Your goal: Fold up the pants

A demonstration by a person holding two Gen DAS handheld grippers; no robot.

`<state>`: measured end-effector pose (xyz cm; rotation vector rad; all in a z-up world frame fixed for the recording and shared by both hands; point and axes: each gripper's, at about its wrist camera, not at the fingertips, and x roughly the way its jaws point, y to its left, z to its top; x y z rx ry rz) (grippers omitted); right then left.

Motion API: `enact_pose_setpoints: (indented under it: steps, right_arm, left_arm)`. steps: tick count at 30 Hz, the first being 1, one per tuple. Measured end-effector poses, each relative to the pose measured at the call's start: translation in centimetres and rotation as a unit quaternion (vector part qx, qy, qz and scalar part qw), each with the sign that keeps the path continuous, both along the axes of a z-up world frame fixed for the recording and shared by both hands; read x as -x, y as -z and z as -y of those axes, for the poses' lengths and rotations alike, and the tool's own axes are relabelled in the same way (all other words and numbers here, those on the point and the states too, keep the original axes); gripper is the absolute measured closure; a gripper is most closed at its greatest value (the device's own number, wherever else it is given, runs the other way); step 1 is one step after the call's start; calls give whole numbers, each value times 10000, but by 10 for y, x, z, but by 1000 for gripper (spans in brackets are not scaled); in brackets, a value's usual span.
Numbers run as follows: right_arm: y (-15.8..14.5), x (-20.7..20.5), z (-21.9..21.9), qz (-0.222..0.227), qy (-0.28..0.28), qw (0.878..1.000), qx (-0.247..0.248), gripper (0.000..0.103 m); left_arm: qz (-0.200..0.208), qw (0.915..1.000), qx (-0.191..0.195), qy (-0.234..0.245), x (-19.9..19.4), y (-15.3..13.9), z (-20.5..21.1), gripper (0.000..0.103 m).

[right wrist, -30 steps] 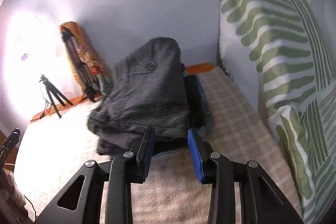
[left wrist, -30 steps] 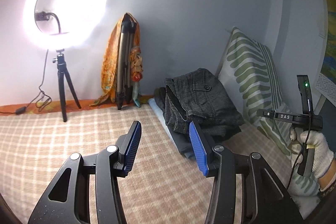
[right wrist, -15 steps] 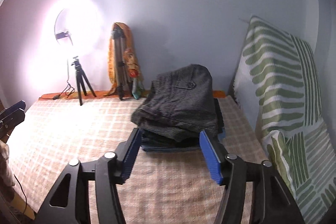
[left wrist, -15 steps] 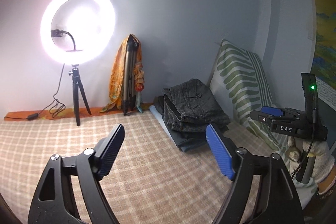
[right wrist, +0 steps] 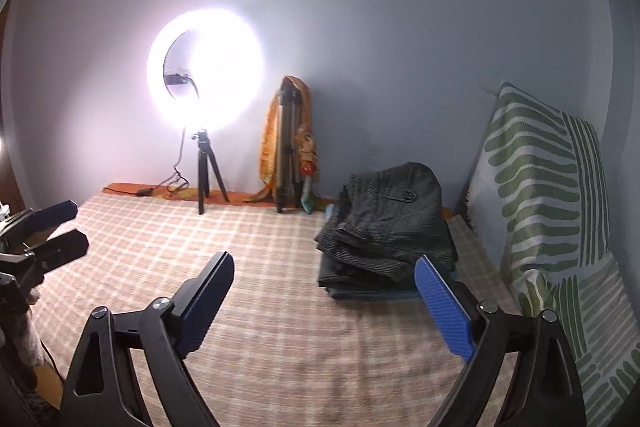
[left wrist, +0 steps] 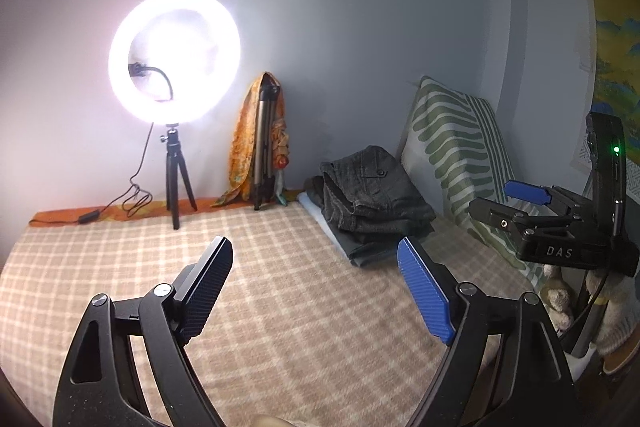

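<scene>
A folded pair of dark grey pants [left wrist: 372,195] tops a stack of folded clothes at the far right of the checked bed cover [left wrist: 280,287]; it also shows in the right wrist view [right wrist: 392,223]. My left gripper [left wrist: 316,287] is open and empty, held above the bed, well short of the stack. My right gripper [right wrist: 324,303] is open and empty, also back from the stack. The right gripper shows at the right edge of the left wrist view [left wrist: 532,207]. The left gripper shows at the left edge of the right wrist view [right wrist: 60,227].
A lit ring light on a small tripod [left wrist: 174,55] stands at the far wall. A folded tripod draped with an orange cloth [left wrist: 260,143] leans beside it. A green-striped pillow [left wrist: 460,155] stands against the right wall, next to the stack.
Both grippers have pulled back and away from the clothes stack and opened wider. The stack now looks smaller and farther in both views.
</scene>
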<state>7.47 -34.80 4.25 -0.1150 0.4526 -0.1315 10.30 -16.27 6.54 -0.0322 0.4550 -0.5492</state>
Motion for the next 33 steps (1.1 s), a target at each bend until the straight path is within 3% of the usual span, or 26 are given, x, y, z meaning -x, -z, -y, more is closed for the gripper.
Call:
enact_pose_setpoints:
  steps: [9, 12, 33]
  right_arm:
    - [14, 24, -25, 155, -3, 9997, -204, 0]
    - [18, 31, -23, 194, 59, 9994, -297, 0]
    - [40, 41, -8, 140, 517, 9966, -629, 0]
  left_arm:
    - [-64, 9998, -159, -69, 17, 11, -13, 17]
    - [-9, 9997, -243, -76, 22, 15, -14, 11]
    - [-161, 9977, -581, -313, 19, 33, -22, 11]
